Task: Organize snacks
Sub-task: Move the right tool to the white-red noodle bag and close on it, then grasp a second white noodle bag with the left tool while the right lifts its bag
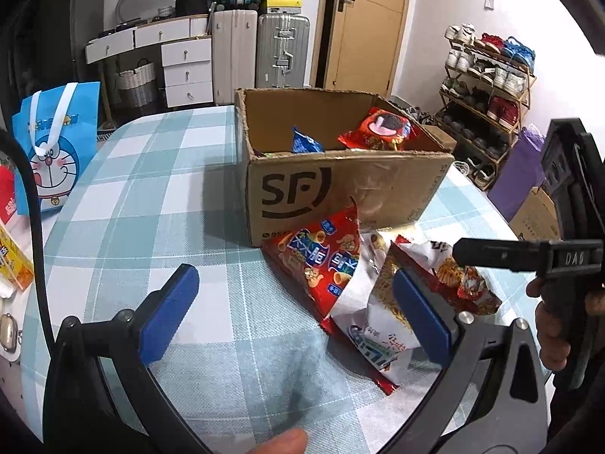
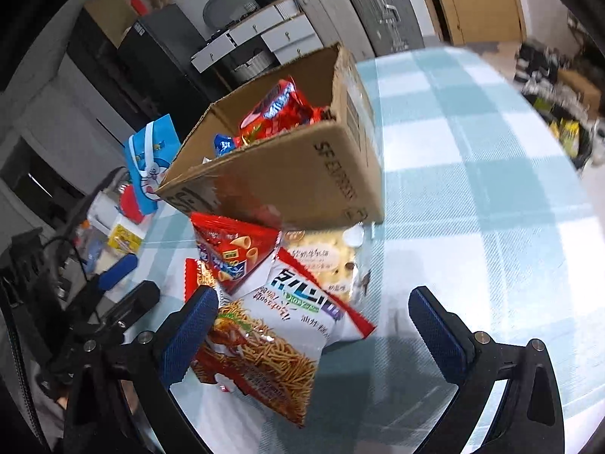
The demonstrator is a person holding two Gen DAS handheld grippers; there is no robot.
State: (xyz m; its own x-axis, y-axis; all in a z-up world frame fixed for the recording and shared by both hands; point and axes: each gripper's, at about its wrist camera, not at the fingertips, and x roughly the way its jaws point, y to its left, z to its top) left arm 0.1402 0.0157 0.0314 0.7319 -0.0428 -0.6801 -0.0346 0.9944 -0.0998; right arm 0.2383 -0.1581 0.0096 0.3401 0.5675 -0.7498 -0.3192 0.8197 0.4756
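Left wrist: left gripper [image 1: 295,316] hovers agape

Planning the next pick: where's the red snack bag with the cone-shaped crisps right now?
The red cone-crisp bag lies on the table against the front of the SF cardboard box, overlapping the white noodle-snack bag.

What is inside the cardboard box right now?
Inside the box: a red snack bag and a small blue packet. The box walls hide the bottom, so anything lower cannot be seen.
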